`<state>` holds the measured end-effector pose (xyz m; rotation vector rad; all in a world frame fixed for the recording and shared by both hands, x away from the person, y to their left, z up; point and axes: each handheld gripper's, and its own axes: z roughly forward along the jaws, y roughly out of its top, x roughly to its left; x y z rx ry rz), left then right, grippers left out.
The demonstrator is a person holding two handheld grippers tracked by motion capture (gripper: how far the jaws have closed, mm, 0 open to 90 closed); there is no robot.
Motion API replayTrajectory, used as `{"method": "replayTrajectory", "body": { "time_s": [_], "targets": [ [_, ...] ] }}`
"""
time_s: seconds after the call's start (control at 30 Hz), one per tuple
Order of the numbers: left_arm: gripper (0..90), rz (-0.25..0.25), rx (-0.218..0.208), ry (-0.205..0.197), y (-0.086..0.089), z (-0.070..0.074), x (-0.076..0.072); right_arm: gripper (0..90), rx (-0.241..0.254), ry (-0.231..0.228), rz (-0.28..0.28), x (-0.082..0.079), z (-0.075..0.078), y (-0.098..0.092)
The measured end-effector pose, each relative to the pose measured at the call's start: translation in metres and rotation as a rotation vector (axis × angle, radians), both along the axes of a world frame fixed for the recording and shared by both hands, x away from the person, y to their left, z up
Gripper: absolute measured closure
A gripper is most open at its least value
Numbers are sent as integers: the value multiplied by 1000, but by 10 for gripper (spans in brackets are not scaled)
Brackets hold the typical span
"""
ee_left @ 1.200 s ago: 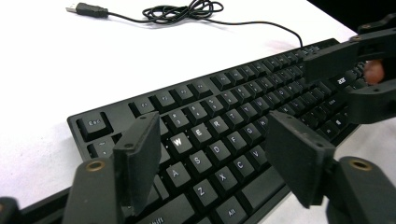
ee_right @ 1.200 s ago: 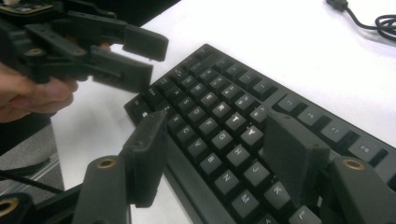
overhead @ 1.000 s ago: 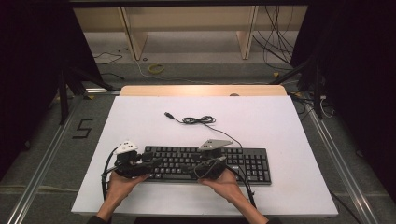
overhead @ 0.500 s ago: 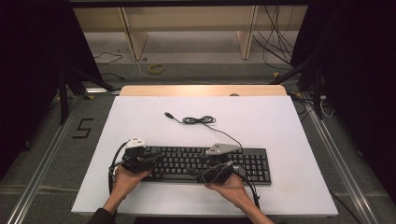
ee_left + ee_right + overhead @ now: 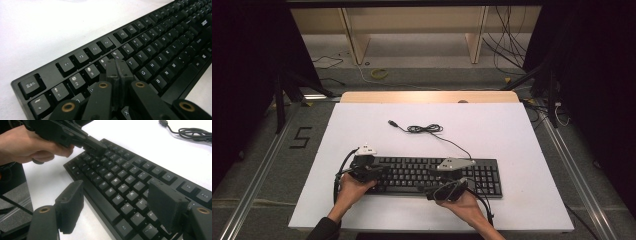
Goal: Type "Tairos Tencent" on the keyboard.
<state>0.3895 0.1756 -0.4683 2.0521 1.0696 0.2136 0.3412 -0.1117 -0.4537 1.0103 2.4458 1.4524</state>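
A black keyboard lies flat near the front of the white table. My left gripper is over the keyboard's left end, low above the number and letter keys. Its jaws have just been closing and now stand shut with nothing between them; it also appears as the left gripper in the right gripper view. My right gripper is at the keyboard's front edge. Its jaws have just been opening and stand open, one over the table, one over the keys.
The keyboard's cable lies coiled on the table behind the keyboard, its USB plug loose at the left. Beyond the table's wooden far edge are shelf legs and floor cables.
Both hands have shifted a little to the right along the keyboard. The left gripper's jaws have closed together over the keys.
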Motion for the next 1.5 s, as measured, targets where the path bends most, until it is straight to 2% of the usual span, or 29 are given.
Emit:
{"method": "replayTrajectory", "body": {
  "time_s": [0.4,0.43,0.6,0.87,0.93,1.2,1.5],
  "targets": [
    [890,7,26,22,-3,-6,4,300,-2,-5,3,-3,-2,-1],
    [890,3,37,25,-3,-7,4,300,-2,-5,3,-3,-2,-1],
    [892,8,26,33,-2,-9,4,300,-5,-3,4,-4,-2,0],
    [888,12,21,23,-1,-7,3,301,-5,-10,1,-3,-2,0],
    [867,10,2,23,2,-6,3,303,-5,-10,-1,-2,-2,0],
    [738,-6,-55,-33,7,6,-5,314,-11,-10,-4,-1,-3,1],
    [582,8,-107,-41,11,10,-13,325,-11,-11,-5,0,-3,2]
  ]
}}
